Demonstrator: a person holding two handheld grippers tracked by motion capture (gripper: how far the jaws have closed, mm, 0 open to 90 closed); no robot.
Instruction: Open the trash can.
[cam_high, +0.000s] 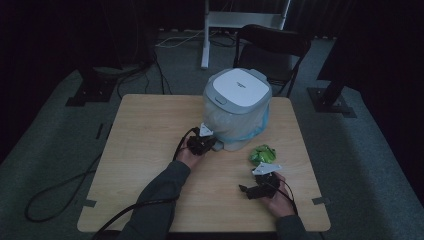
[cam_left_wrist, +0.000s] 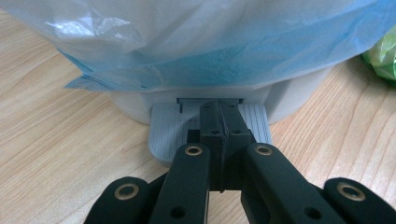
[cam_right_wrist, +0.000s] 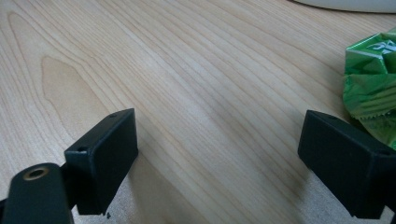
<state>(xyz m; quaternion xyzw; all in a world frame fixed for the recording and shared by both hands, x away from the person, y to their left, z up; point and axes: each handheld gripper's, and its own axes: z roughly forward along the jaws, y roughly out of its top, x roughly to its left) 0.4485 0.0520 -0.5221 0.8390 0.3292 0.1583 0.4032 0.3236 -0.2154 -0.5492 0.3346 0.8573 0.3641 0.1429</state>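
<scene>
Pressing the bag-lined bin's (cam_high: 238, 107) pedal (cam_left_wrist: 163, 133), left claw (cam_left_wrist: 219, 122) clenched — right claw (cam_right_wrist: 219, 158) released beside green wrapper (cam_right_wrist: 371, 88).

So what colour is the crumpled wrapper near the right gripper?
Bright green, the wrapper shows best in the right gripper view.
</scene>
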